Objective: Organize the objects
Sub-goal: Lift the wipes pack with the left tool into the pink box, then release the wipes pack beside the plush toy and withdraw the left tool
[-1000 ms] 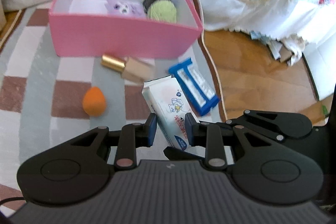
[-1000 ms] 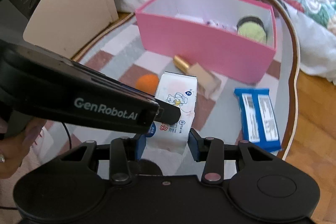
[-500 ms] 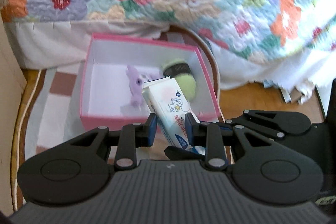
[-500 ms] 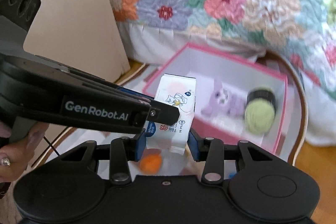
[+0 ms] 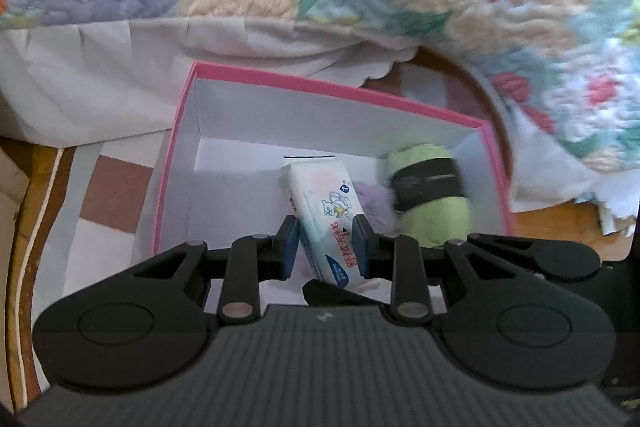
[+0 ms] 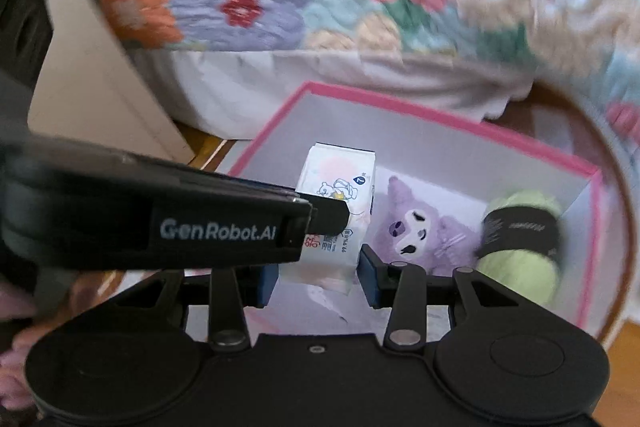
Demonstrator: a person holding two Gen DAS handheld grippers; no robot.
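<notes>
- The step in hand, as I judge it, is setting the wet-wipes pack (image 5: 320, 215) into the pink box (image 5: 320, 95). Both grippers carry it together, so it is best lowered level and let go by both at once.
- Left of the left gripper (image 5: 325, 247) lies the bare white floor of the box, the roomiest spot. Steering the pack that way should keep it from landing on the toys.
- The left gripper is clenched on the pack. Its blue pads press the pack's two long sides near the printed lower end, and the jaws stand narrow.
- Ahead of that gripper the pack juts forward and tilts, its far end over the box floor; whether it touches the floor I cannot tell.
- Just right of the left gripper's right finger sits a purple plush toy (image 6: 416, 223), mostly hidden in that view. Beyond it lies a green yarn ball (image 5: 432, 203) with a black band, against the box's right wall.
- In the right wrist view, the left gripper's black body crosses from the left, its tip on the pack's face.
- The right gripper (image 6: 318, 281) grasps the pack's crinkled near end. Its jaws are only a little wider than the left's. The right pad sits on the pack's edge; the left pad's contact is partly hidden behind the other tool.
- Right of the right gripper the plush lies face up, just beside the pack. Opening gently should avoid a drop onto it.
</notes>
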